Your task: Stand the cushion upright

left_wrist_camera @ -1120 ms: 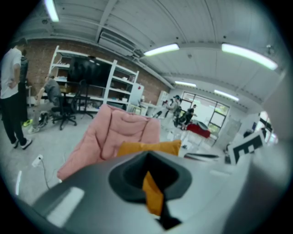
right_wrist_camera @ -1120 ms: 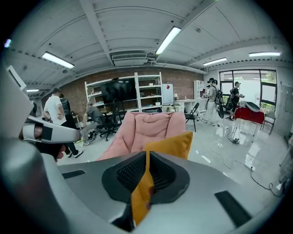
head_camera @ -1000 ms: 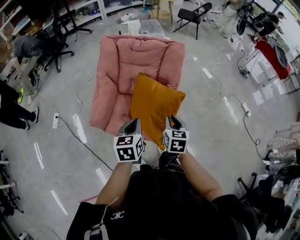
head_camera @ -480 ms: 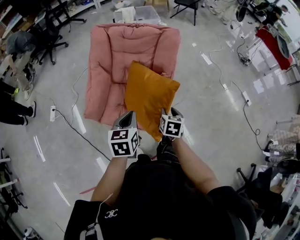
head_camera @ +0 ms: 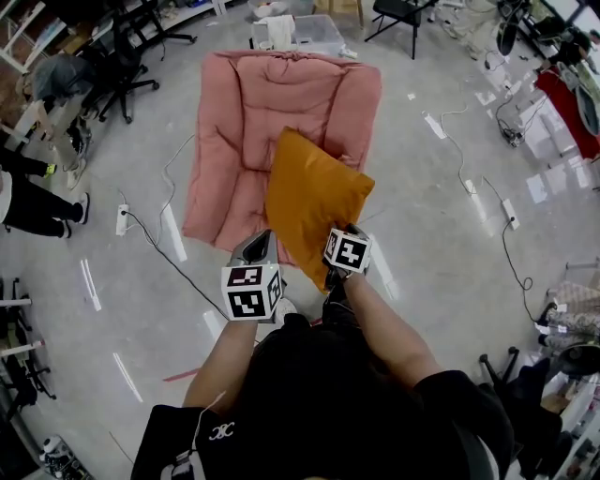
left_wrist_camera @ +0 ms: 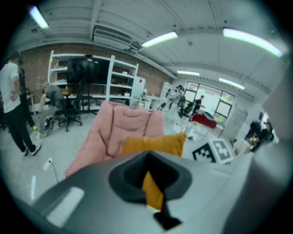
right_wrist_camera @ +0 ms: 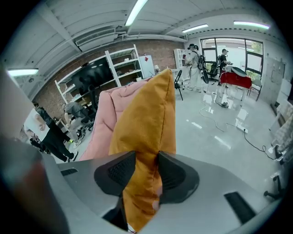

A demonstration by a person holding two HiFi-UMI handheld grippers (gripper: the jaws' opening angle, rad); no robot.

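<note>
An orange cushion [head_camera: 314,202] hangs tilted over the front part of a pink padded lounger [head_camera: 244,122] that lies on the floor. My left gripper [head_camera: 261,244] is shut on the cushion's near left corner; in the left gripper view a thin strip of orange fabric [left_wrist_camera: 153,189] sits between its closed jaws [left_wrist_camera: 149,176]. My right gripper [head_camera: 352,230] holds the near right edge. In the right gripper view the cushion [right_wrist_camera: 146,119] rises edge-on from between the pads [right_wrist_camera: 116,171], which pinch it on both sides. The lounger [right_wrist_camera: 107,123] lies behind it.
Grey floor surrounds the lounger, with cables [head_camera: 169,187] and a power strip [head_camera: 122,218] at its left. A clear plastic box [head_camera: 319,33] and a folding chair [head_camera: 398,14] stand beyond it. An office chair [head_camera: 131,47] and a standing person [head_camera: 28,202] are at the left.
The right gripper has shifted forward and down on the cushion's near edge, with a slight roll. The left gripper has hardly moved. The cushion stays held over the lounger.
</note>
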